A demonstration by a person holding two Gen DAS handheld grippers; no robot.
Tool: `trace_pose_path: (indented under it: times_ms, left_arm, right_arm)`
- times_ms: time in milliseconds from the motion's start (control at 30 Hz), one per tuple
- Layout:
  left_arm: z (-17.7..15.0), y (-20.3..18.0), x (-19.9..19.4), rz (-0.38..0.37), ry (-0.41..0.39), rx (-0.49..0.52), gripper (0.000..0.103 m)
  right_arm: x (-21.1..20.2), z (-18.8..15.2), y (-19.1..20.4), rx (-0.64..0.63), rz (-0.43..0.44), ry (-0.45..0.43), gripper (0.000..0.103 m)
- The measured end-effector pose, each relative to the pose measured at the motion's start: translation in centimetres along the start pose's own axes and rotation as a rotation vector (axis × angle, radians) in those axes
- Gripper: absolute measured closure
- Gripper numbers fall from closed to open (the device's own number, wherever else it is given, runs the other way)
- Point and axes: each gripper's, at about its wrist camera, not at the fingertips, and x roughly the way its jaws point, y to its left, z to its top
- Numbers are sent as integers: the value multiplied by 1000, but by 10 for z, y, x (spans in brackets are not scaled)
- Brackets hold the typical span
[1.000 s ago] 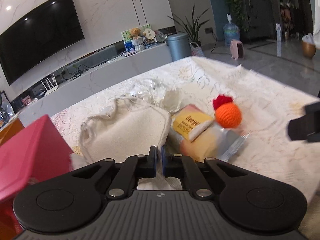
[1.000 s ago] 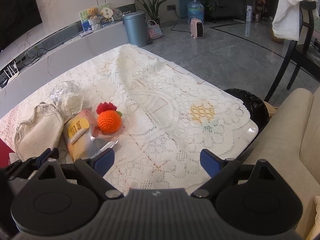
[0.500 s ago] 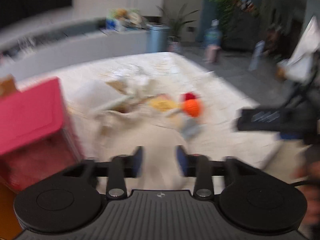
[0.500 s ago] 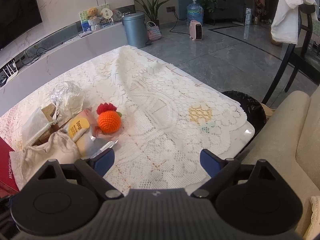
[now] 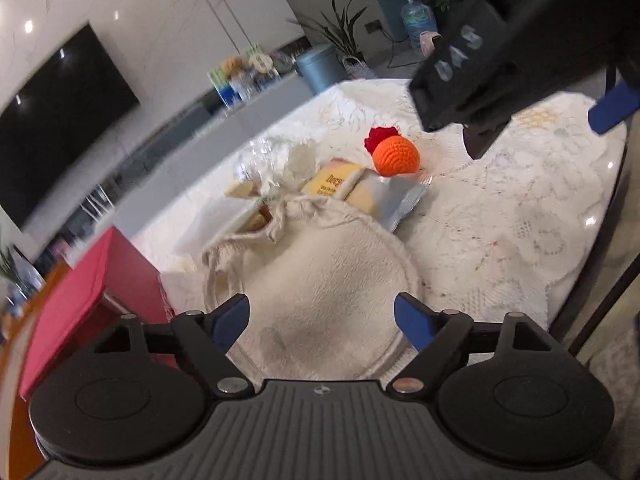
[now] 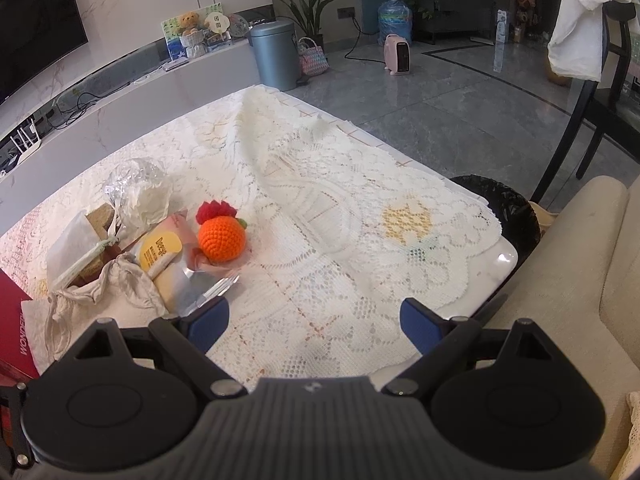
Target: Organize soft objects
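red box cut off, cloth bag part-hidden

Blue-grey bin, water jug, pink heater beyond table.

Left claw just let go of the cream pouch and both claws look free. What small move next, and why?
Probably ease the right claw forward onto the orange crochet ball: it lies loose on the lace cloth, and both claws stand open. The left claw, just opened, hangs over the cream pouch.
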Motion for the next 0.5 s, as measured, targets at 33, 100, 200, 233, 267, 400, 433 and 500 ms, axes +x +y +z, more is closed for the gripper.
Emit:
trace_pose_path:
  times_ms: [33, 100, 200, 233, 267, 400, 433, 500]
  left_arm:
    - [0, 8, 0, -60, 37, -22, 6]
    - [-2, 22, -1, -189, 89, -40, 6]
    - [-7, 27, -8, -223, 74, 55, 6]
    - [-9, 25, -9, -206, 62, 110, 6]
    - [-12, 22, -8, -190, 48, 158, 6]
    - [-20, 15, 0, -145, 25, 258, 5]
    - [-20, 13, 0, -134, 23, 287, 5]
    - [-20, 13, -1, -139, 25, 354, 5]
  right_arm:
    - [0, 0, 0, 0, 2, 1, 12]
    - [1, 0, 0, 1, 10, 4, 12]
    - [2, 0, -1, 10, 10, 9, 12]
    - [2, 0, -2, 11, 10, 9, 12]
    - [2, 0, -1, 10, 10, 9, 12]
    - [3, 0, 2, -8, 5, 10, 12]
    - [3, 0, 1, -9, 8, 9, 12]
    - [3, -1, 0, -3, 10, 10, 12]
